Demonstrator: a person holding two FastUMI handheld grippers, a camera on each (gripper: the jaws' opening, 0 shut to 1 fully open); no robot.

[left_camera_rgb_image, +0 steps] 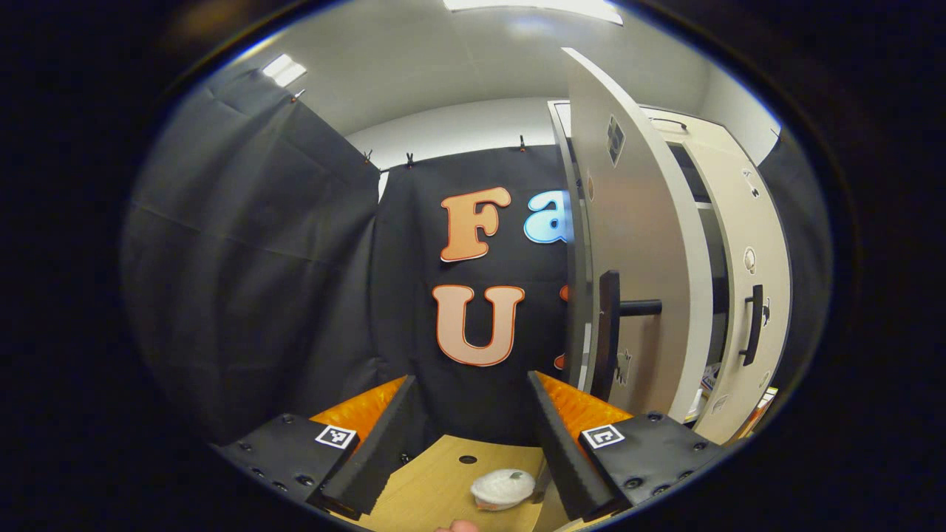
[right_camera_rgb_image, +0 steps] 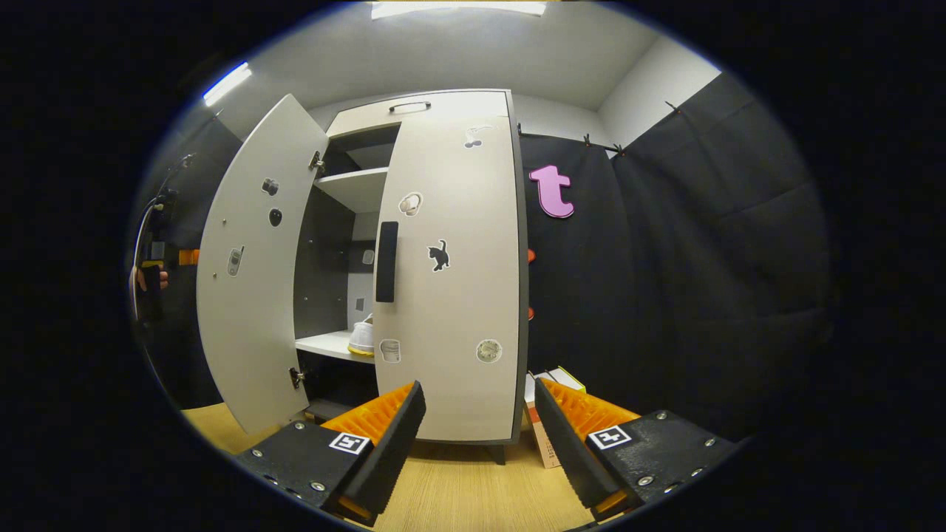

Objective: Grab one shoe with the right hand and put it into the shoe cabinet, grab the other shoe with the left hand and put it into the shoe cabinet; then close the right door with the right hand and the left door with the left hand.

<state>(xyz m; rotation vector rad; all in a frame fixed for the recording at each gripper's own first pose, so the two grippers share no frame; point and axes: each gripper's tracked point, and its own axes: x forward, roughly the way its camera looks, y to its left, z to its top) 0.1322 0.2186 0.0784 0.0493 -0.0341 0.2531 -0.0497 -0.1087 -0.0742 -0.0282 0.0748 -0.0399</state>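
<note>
Both grippers: black blocks w/ silver screws, a small black-and-white square tag on each block: left gripper (left_camera_rgb_image: 473, 443), right gripper (right_camera_rgb_image: 479, 443).

The shoe cabinet (right_camera_rgb_image: 443, 295) has smooth, matt, pale doors (left_camera_rgb_image: 635, 244) that look like laminated board, each with a matt dark handle (right_camera_rgb_image: 386, 261). The floor (right_camera_rgb_image: 473, 488) shows a light wood grain with a dull sheen. The booth wall (left_camera_rgb_image: 259, 258) is matt black cloth, creased. The shoe (right_camera_rgb_image: 362, 337) on the shelf looks like white fabric.
</note>
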